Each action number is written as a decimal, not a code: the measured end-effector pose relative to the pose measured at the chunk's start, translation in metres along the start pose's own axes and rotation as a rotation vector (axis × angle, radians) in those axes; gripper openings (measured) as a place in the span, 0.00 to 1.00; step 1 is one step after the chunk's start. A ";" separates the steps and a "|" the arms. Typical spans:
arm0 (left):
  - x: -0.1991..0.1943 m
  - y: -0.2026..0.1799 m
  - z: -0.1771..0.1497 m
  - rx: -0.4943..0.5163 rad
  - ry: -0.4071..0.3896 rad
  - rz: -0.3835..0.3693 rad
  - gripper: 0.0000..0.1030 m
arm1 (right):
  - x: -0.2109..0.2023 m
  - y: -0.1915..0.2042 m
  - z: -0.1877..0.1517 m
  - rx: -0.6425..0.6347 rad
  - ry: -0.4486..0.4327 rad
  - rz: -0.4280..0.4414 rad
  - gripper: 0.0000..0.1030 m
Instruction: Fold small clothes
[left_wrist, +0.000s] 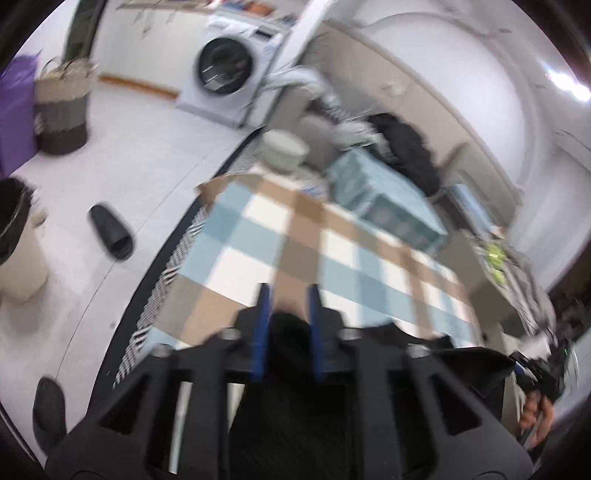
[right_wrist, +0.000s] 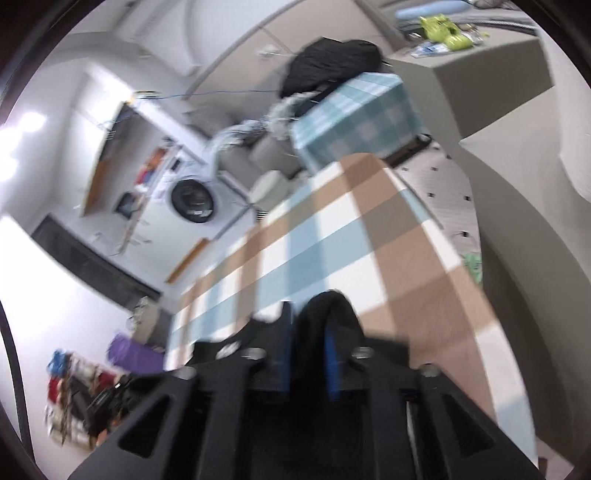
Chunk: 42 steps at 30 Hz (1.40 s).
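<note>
A black garment (left_wrist: 291, 328) hangs in my left gripper (left_wrist: 288, 295), whose blue-padded fingers are shut on its edge above the checked tablecloth (left_wrist: 258, 236). The same black garment (right_wrist: 325, 306) bunches between the fingers of my right gripper (right_wrist: 308, 314), which is shut on it over the checked table (right_wrist: 332, 240). Both views are blurred. Most of the garment is hidden under the gripper bodies.
A teal checked box (left_wrist: 384, 195) and a dark clothes pile (left_wrist: 406, 147) stand at the table's far end. A washing machine (left_wrist: 229, 70), a woven basket (left_wrist: 62, 107), a bin (left_wrist: 18, 240) and a black slipper (left_wrist: 110, 232) are on the floor to the left.
</note>
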<state>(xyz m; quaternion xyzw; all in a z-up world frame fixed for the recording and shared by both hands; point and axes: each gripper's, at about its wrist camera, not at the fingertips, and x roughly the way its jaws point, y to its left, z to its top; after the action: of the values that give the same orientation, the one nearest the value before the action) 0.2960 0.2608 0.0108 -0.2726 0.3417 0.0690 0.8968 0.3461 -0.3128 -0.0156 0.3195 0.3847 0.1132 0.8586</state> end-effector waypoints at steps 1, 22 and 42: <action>0.010 0.006 0.004 -0.028 0.030 0.013 0.38 | 0.007 -0.005 0.006 0.014 -0.001 -0.024 0.40; 0.056 -0.014 -0.048 0.248 0.110 0.035 0.04 | 0.037 0.001 -0.022 -0.315 0.039 -0.125 0.05; -0.004 -0.002 -0.067 0.231 0.081 0.106 0.33 | -0.005 -0.011 -0.050 -0.231 0.075 -0.132 0.51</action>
<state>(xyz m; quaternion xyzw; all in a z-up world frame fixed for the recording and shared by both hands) 0.2549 0.2238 -0.0266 -0.1514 0.3973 0.0655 0.9028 0.3056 -0.3007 -0.0446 0.1881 0.4210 0.1120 0.8802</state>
